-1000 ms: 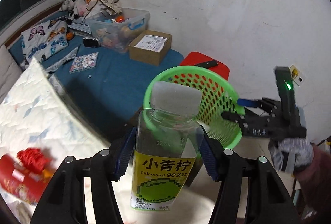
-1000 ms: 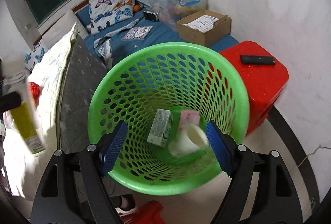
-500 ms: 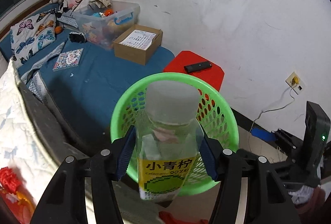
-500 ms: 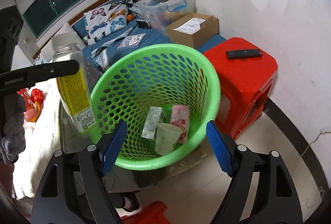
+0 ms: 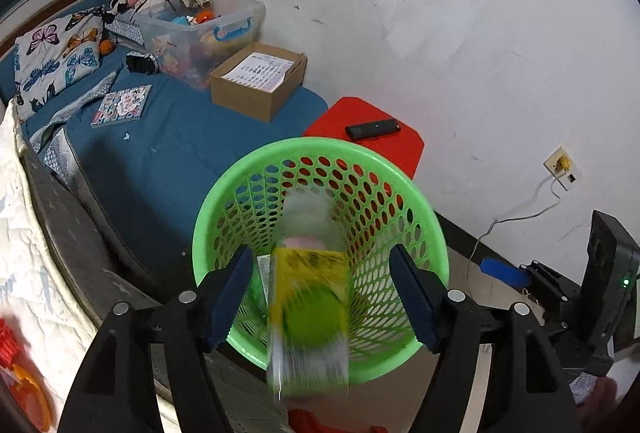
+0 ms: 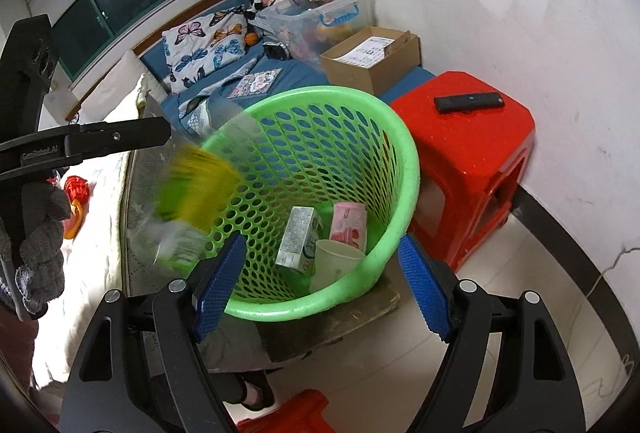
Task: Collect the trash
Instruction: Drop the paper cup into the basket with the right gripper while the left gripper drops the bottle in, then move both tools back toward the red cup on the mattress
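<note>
Bottle [image 5: 308, 317], clear plastic with a yellow and green label, is showing as a motion-blurred streak between the pads of the left gripper [image 5: 320, 297] without touching either one. The left gripper's jaws have just been opening, and a clear gap is standing on each side of the bottle, so nothing is gripping it. In the right wrist view the same bottle [image 6: 192, 193] is smearing across the near left rim of the green basket [image 6: 404, 169], just under the black finger of the left gripper [image 6: 100, 143], partly over the basket's mouth.

The basket [image 5: 224, 193] is sitting on the floor between a bed and a red stool [image 6: 472, 169]. Inside it are lying a small carton [image 6: 298, 241], a paper cup [image 6: 334, 265] on its side and a pink packet [image 6: 350, 225], the three touching one another at the bottom.

The right gripper [image 6: 320, 281] is hanging over the near edge of the basket with its blue pads spread wide and nothing between them but the view into the basket. A gloved hand [image 6: 38, 233] is holding the left gripper's handle at the left edge of that view.

A black remote [image 6: 468, 101] is lying on the stool. On the blue bedcover [image 5: 160, 161] are standing a cardboard box [image 5: 260, 85] and a clear storage bin [image 5: 208, 33], side by side against the wall.
</note>
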{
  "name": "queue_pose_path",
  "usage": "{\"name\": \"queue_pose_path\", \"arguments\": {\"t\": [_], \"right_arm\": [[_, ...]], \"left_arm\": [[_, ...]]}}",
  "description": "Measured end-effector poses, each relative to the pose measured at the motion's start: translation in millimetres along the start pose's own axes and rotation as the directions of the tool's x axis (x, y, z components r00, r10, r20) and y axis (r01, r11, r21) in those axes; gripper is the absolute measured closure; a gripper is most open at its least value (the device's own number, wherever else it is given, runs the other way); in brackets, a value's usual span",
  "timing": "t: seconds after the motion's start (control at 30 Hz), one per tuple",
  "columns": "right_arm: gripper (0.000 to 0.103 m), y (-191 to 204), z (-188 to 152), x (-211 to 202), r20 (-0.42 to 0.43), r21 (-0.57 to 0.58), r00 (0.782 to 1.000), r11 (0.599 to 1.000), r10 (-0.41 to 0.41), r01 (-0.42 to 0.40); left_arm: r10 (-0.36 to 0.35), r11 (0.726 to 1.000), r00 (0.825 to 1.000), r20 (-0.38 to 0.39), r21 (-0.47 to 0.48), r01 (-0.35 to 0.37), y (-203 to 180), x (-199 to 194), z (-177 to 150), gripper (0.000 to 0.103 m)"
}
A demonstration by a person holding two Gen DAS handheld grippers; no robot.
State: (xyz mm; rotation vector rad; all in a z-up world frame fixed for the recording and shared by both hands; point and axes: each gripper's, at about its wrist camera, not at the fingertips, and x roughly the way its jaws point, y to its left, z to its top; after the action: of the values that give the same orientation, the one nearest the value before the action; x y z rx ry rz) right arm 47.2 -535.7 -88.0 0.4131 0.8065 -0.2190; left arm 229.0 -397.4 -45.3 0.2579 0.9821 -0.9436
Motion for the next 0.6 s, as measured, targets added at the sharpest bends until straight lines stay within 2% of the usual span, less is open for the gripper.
{"name": "queue_pose_path", "arguments": {"t": [0.33, 0.6], "right_arm": [[0.025, 21, 2, -6, 0.004, -0.041, 1.000, 0.999, 0.021, -0.021], [0.024, 68, 6, -6, -0.002, -0.126, 0.997, 0.989, 0.077, -0.077]], "left_arm": [[0.002, 1.000, 0.997, 0.072, -0.017, -0.001, 7, -42, -22, 0.035], [0.095, 0.993, 0.985, 0.143, -0.086, -0.084, 35, -94, -68, 0.035]]}}
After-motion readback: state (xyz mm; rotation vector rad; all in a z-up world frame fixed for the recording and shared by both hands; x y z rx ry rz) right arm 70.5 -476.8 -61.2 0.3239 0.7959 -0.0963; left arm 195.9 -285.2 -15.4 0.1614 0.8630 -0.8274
